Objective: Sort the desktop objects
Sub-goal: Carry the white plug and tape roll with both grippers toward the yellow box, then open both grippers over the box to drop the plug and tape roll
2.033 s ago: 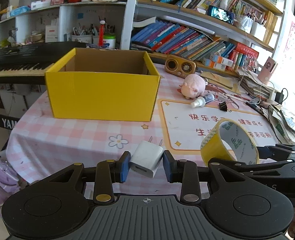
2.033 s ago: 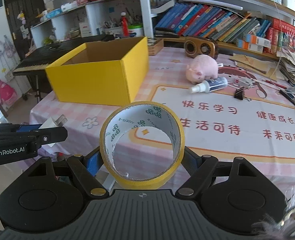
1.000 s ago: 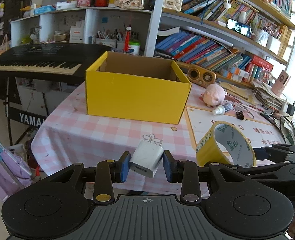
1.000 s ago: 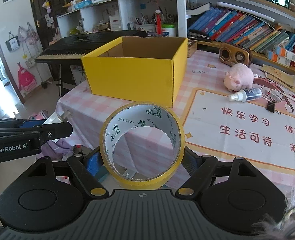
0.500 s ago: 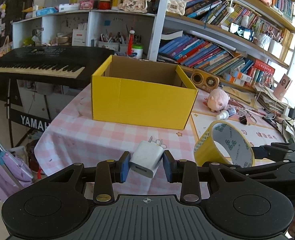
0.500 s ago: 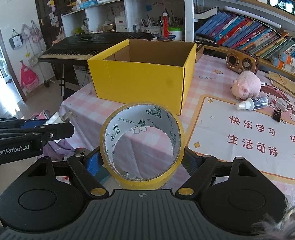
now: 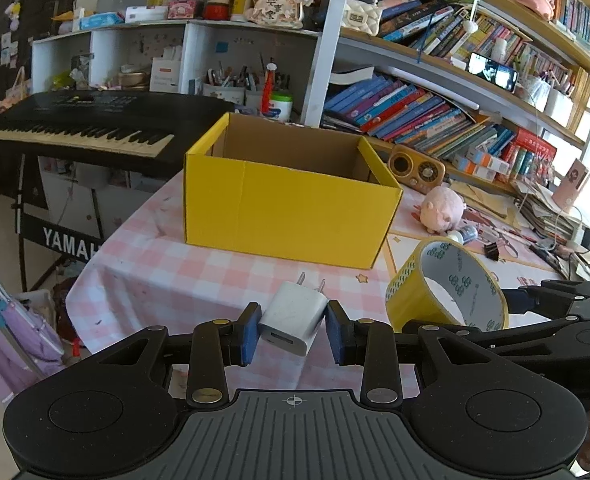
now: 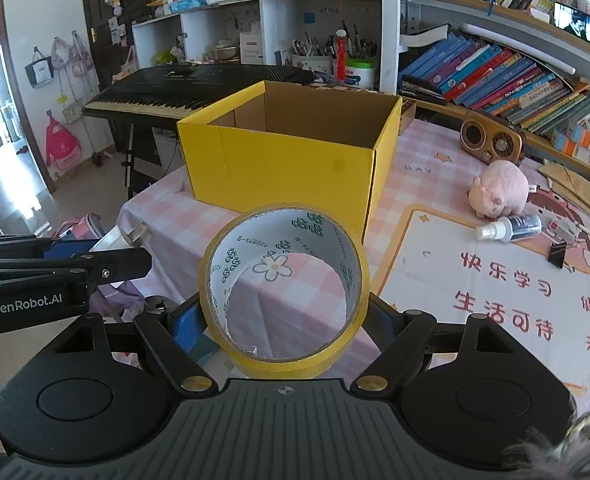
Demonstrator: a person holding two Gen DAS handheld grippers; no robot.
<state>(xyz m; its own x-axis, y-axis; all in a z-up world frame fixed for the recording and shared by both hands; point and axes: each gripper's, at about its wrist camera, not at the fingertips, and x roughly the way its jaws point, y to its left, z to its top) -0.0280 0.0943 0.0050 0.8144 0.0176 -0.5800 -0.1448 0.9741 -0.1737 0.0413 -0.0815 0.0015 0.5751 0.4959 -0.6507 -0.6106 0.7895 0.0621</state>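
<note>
My left gripper [image 7: 293,332] is shut on a white USB charger plug [image 7: 293,318], prongs pointing forward, held in the air at the table's near edge. My right gripper [image 8: 283,322] is shut on a yellow tape roll [image 8: 283,284], which also shows in the left wrist view [image 7: 447,288] to the right of the charger. An open yellow cardboard box [image 7: 291,200] stands on the pink checked tablecloth ahead; it also shows in the right wrist view [image 8: 291,156]. I see nothing inside the visible part of the box. The left gripper [image 8: 107,258] shows at the left of the right wrist view.
A pink plush pig [image 8: 499,188], a spray bottle [image 8: 509,228], a black binder clip [image 8: 557,254] and a wooden radio [image 8: 491,142] lie right of the box. A printed mat [image 8: 495,280] covers the right of the table. A black keyboard [image 7: 75,128] stands at the left; bookshelves stand behind.
Both grippers, still holding the charger and the tape roll, have drawn back from the table and risen. The box now looks farther off and more of its inside shows.
</note>
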